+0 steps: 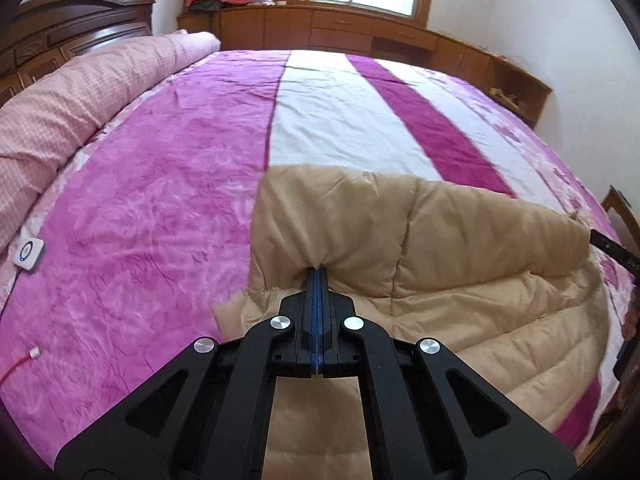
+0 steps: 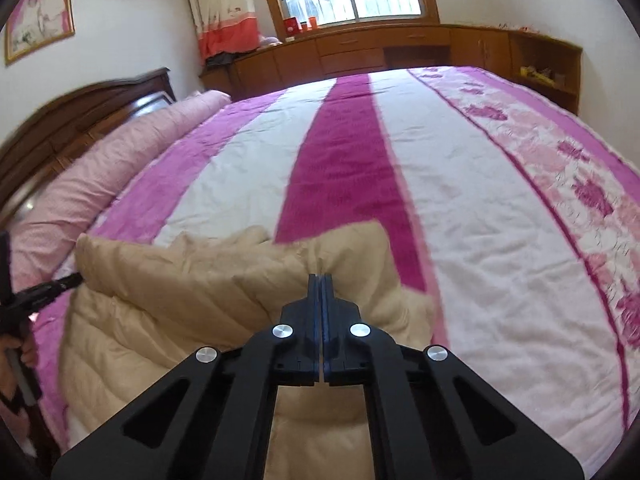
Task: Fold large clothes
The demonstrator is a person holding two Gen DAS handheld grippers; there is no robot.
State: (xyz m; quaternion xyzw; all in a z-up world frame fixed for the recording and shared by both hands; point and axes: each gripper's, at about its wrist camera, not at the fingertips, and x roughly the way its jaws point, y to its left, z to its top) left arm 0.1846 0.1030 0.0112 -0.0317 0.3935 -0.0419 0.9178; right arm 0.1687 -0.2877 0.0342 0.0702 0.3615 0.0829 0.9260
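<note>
A large beige quilted garment [image 1: 460,240] lies on the near part of the bed, its far edge lifted and doubled over itself. My left gripper [image 1: 319,270] is shut on a pinch of that edge near the garment's left side. My right gripper [image 2: 320,276] is shut on the same beige garment [image 2: 180,280] near its right side. Each view catches the other gripper: the right one [image 1: 612,250] at the frame's right edge, the left one [image 2: 60,282] at the left with a hand below it. The garment's lower part is hidden under the gripper bodies.
The bed cover [image 1: 160,200] has pink, magenta and white stripes. A rolled pink quilt [image 1: 60,120] lies along the dark headboard [image 1: 80,24]. A small white device [image 1: 30,254] with a cable sits at the left. Wooden cabinets [image 2: 360,48] run under the window.
</note>
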